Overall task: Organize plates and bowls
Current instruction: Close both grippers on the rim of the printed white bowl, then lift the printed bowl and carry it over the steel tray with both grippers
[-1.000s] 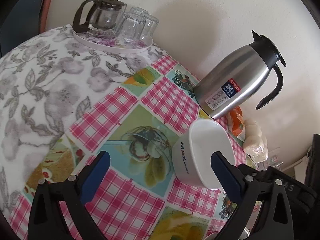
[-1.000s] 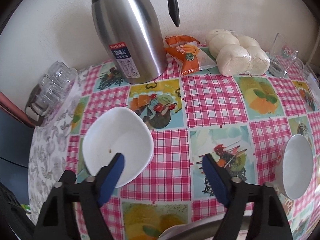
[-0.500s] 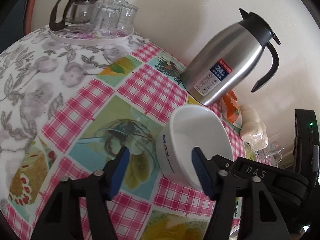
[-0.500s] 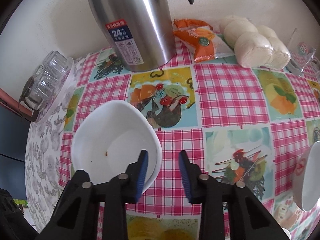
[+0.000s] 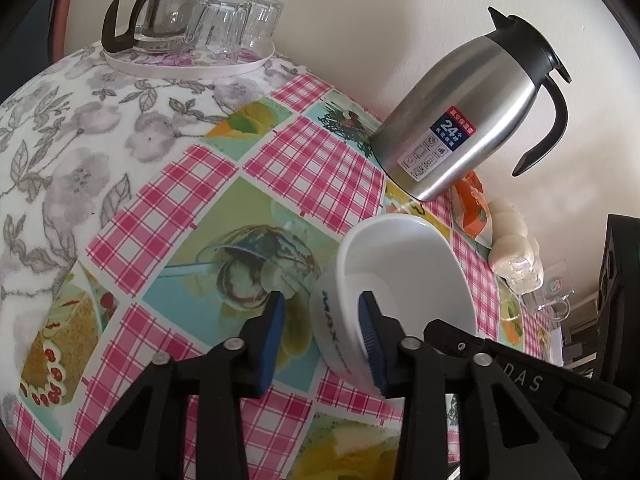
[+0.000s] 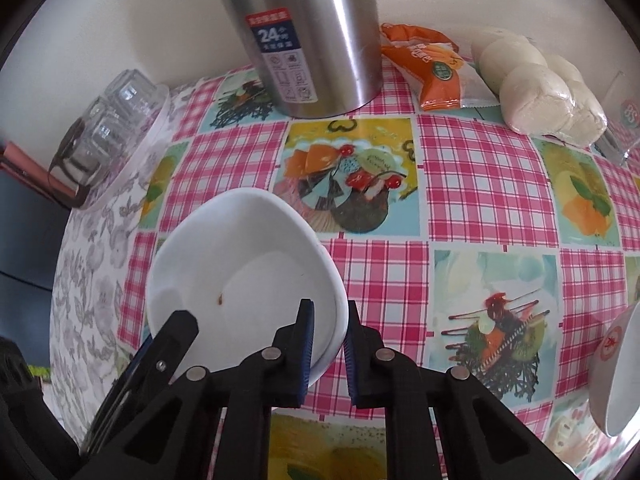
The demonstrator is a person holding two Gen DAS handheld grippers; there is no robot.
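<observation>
A white square bowl (image 5: 404, 272) with "MAX" lettering sits on the patterned tablecloth in front of the steel thermos. My left gripper (image 5: 322, 338) has its blue pads closed around the bowl's near-left wall, one pad inside and one outside. In the right wrist view the same bowl (image 6: 240, 276) has a small brown speck inside, and my right gripper (image 6: 326, 350) is shut on its near-right rim. A second white bowl (image 6: 618, 372) with a red mark lies at the far right edge.
A steel thermos (image 5: 464, 120) stands against the wall, also close in the right wrist view (image 6: 304, 28). A tray with a glass teapot and cups (image 5: 192, 28) sits far left. An orange snack packet (image 6: 432, 68), wrapped buns (image 6: 536, 84) and a glass (image 6: 624, 116) line the back.
Both grippers have moved in toward the white bowl and closed from wide open, the left onto its left wall and the right onto its right rim.
</observation>
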